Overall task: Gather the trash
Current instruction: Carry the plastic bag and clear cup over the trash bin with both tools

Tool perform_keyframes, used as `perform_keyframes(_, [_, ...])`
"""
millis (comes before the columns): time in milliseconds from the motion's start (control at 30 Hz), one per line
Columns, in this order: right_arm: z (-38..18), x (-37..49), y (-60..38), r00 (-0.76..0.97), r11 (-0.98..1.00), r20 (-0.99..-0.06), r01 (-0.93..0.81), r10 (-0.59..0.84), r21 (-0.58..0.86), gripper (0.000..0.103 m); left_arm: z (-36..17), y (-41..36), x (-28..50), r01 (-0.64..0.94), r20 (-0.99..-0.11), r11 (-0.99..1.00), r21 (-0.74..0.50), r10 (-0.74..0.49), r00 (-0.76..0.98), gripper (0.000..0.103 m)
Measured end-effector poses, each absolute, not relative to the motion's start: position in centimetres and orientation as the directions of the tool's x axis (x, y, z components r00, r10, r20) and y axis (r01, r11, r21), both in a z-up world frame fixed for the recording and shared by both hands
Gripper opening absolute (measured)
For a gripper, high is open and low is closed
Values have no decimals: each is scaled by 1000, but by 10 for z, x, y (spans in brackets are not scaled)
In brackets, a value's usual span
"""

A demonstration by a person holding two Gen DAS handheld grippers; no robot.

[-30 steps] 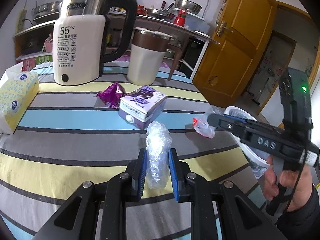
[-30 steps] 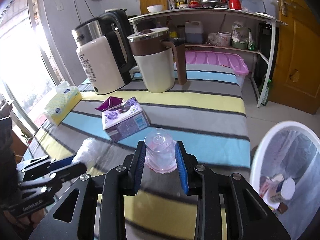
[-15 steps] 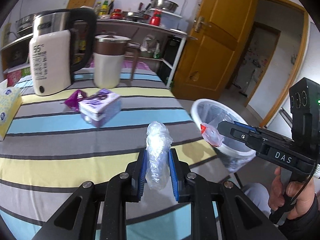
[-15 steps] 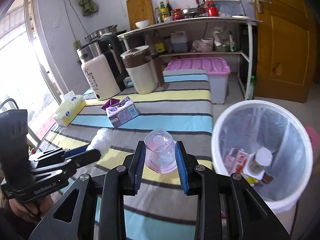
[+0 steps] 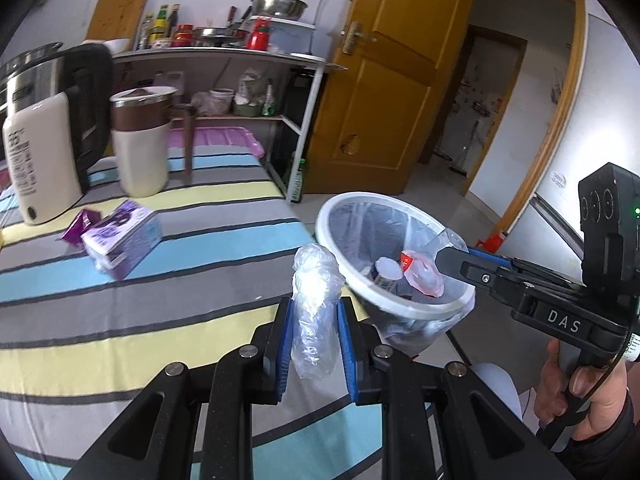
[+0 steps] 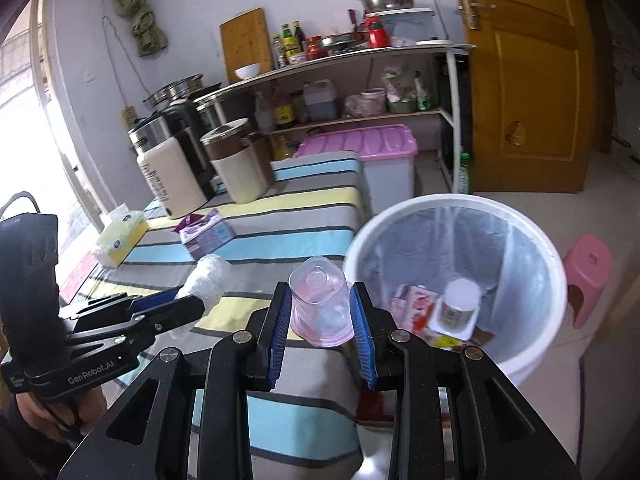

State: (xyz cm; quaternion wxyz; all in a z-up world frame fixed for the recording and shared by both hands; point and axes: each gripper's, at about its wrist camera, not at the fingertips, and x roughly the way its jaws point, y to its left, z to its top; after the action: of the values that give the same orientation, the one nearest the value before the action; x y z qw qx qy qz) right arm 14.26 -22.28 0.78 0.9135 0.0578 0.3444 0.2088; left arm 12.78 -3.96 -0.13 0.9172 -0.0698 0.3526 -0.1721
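My left gripper [image 5: 313,332] is shut on a crumpled clear plastic bag [image 5: 314,304], held above the table's right edge beside the white trash bin [image 5: 340,208]. My right gripper [image 6: 322,320] is shut on a small clear plastic cup [image 6: 320,306] with a pinkish base, held by the bin's [image 6: 528,356] left rim. In the left wrist view the right gripper [image 5: 448,258] holds the cup [image 5: 424,278] over the bin's opening. In the right wrist view the left gripper [image 6: 192,304] and its bag [image 6: 210,276] are at the left. The bin holds cartons and a small white-lidded jar [image 6: 458,306].
On the striped tablecloth [image 5: 160,320] lie a purple box [image 5: 122,238], a purple wrapper [image 5: 78,226], a kettle [image 5: 44,140], a brown-and-cream jug [image 5: 140,140] and a tissue pack [image 6: 120,236]. A pink-lidded storage box [image 6: 360,148], a shelf, a wooden door [image 5: 388,92] and a pink stool [image 6: 586,276] stand around.
Both grippers have swung right from over the table toward the bin, each keeping its item. The cup is now over the bin's opening and the bag is close to its rim.
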Motion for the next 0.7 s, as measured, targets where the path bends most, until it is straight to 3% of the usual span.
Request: perform_keyframes(700, [-10,161,-294,712,947,-629,-182,312,265,32,-7,-117,182,393,-635,889,-233,-445,631,22])
